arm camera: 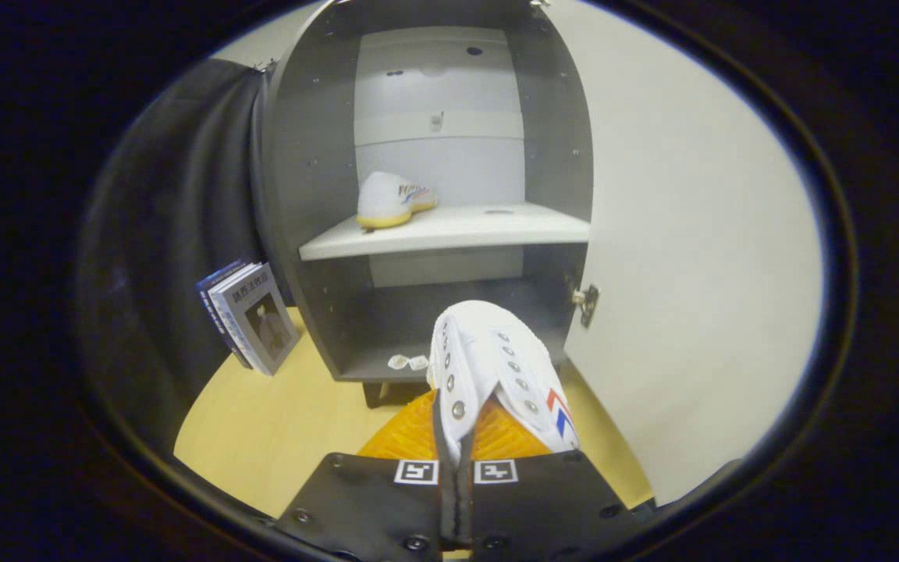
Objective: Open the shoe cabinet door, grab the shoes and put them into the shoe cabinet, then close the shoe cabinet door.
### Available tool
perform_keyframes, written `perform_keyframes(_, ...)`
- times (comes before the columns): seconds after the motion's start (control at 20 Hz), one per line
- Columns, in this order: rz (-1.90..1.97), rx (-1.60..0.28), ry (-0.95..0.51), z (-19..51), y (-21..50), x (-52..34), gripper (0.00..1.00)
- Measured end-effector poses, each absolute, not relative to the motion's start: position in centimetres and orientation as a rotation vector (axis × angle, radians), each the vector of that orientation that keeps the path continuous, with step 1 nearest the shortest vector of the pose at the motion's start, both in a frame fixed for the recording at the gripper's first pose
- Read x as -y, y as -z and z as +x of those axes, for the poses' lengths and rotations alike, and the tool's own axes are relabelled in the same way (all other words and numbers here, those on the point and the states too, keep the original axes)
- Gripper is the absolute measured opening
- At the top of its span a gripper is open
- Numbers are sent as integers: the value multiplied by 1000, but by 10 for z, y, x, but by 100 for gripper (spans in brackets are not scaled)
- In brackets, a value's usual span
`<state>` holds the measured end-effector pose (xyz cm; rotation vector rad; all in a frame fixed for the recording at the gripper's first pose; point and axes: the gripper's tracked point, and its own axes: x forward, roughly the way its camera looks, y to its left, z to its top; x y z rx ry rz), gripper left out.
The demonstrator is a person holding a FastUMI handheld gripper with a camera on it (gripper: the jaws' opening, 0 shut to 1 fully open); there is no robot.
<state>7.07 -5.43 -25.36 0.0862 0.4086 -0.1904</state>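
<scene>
A pale wooden floor (278, 421) runs up to the open shoe cabinet (434, 234), its white door (691, 273) swung wide to the right.

The gripper (456, 468) is clamped on the edge of a white canvas shoe (496, 375), toe pointing ahead at the empty lower compartment. Its mate (391, 201) already sits on the smooth white shelf (449, 230) above, slightly left. Books (250, 316) lean by the cabinet.
</scene>
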Motion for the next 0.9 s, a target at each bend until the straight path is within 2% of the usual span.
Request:
perform_keyframes(0.35,84,-323,175,143,161,85,2)
perform_keyframes(0.65,113,-324,141,248,140,123,2)
perform_keyframes(0.9,126,-339,132,327,149,149,2)
